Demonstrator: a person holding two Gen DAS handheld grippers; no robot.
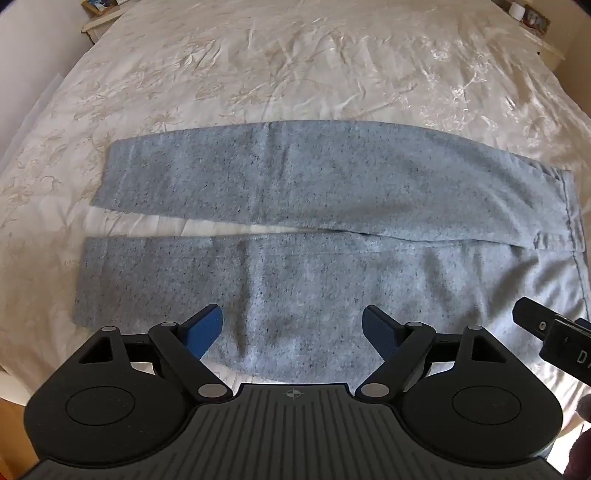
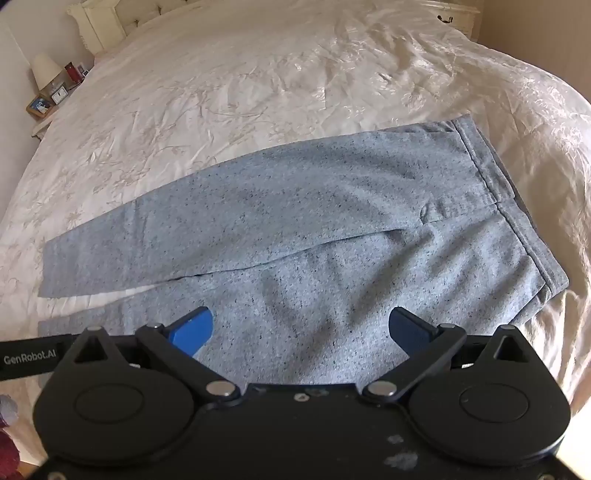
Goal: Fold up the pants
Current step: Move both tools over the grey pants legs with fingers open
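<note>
Left wrist view showed a cream bedspread [image 1: 295, 66] carrying grey sweatpants [image 1: 314, 206] laid flat, legs leftward, waistband right. The left claw [image 1: 292, 325] hovered spread above the near leg; the right claw [image 2: 301, 328] hovered likewise spread, empty.

Pants [image 1: 314, 192] light grey-blue, dark-speckled. Bedspread [image 1: 295, 66] cream, glossy floral pattern. Gripper fingers [image 2: 192, 328] blue, bodies black.

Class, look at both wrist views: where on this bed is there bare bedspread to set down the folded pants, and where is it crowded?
Bare bedspread stretches beyond the far leg of the pants toward the headboard. A thin bare strip lies between the two legs. Crowded: the near edge, where the open left tool and open right tool hover over the near leg.
</note>
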